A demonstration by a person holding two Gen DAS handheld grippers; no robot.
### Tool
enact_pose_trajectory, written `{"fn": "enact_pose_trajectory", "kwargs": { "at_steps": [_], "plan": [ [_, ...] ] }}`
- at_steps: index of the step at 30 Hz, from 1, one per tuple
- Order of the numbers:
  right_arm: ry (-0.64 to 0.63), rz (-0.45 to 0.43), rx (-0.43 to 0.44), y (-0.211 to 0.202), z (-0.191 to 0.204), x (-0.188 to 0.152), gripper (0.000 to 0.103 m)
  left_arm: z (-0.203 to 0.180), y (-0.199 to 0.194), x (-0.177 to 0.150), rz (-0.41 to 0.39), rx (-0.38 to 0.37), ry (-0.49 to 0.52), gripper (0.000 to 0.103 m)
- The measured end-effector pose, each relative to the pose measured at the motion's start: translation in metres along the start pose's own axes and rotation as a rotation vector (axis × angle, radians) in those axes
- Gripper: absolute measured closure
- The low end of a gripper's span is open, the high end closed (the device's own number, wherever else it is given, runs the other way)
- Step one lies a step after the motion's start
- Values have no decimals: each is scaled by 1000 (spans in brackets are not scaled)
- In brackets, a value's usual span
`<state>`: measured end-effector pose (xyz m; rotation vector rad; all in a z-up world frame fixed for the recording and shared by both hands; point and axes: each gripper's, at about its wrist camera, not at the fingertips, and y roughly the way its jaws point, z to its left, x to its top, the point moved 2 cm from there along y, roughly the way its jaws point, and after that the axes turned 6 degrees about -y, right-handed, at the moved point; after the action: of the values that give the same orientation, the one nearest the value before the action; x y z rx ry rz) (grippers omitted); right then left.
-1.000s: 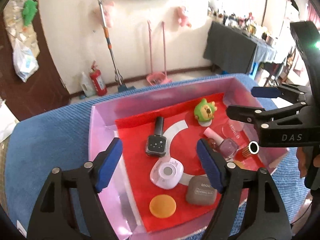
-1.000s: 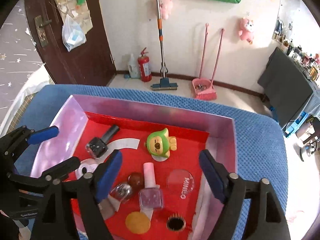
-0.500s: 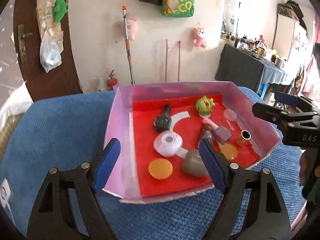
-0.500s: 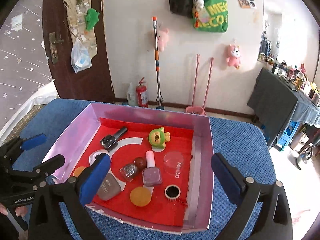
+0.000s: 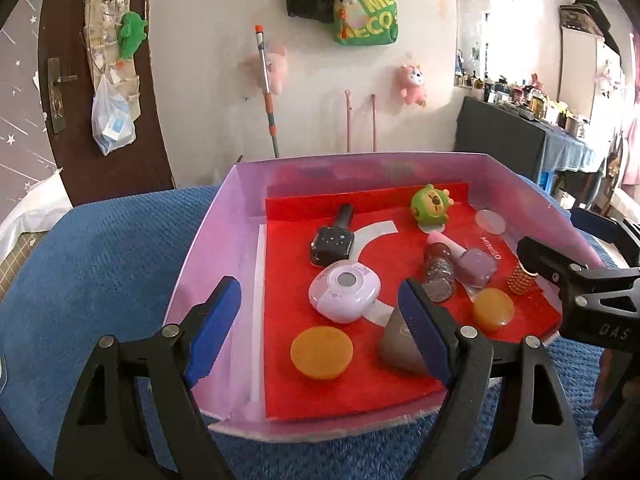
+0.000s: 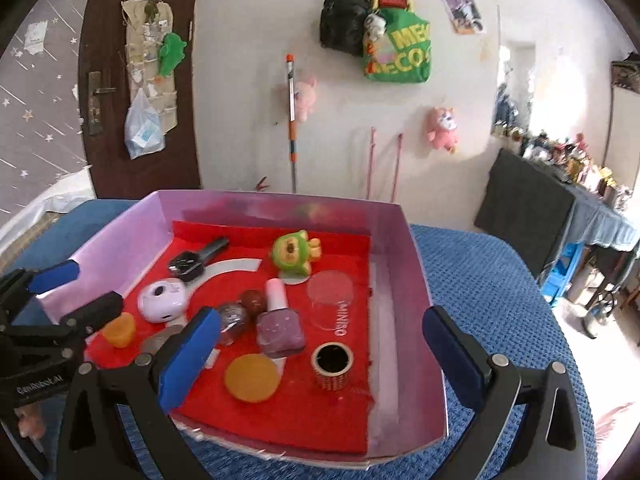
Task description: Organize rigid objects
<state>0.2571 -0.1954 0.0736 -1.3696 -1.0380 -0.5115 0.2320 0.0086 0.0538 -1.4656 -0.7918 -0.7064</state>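
Blue cloth, pink box (image 5: 208, 248), black polish bottle (image 5: 333, 240) flat, cap pointing away.

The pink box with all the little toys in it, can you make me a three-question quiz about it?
1. True or false: the green toy lies outside the pink box.
2. How many flat orange discs lie on the red liner?
3. Which stands upright near the right wall? A) gold tube B) black bottle C) lilac bottle

Key: 1 false; it sits inside, near the far wall. 2 two. 3 A.
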Motion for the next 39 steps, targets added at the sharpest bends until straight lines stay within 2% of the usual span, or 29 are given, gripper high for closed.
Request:
{"fn": "enact_pose_trajectory", "kwargs": {
  "at_steps": [12,17,29,39],
  "plan": [
    [-5,-10,-37,9,1,-8,0,4,7,0,-12,34,-14,22],
    [-11,-9,-42,9,-1,-9,0,1,10,-2,17,22,-1,22],
    [-14,-6,-44,10,-1,-8,0,-4,3,-1,-23,25,16,22],
    [-15,-13,-48,8,-1,-8,0,0,1,2,-51,13,-9,22]
  ]
}}
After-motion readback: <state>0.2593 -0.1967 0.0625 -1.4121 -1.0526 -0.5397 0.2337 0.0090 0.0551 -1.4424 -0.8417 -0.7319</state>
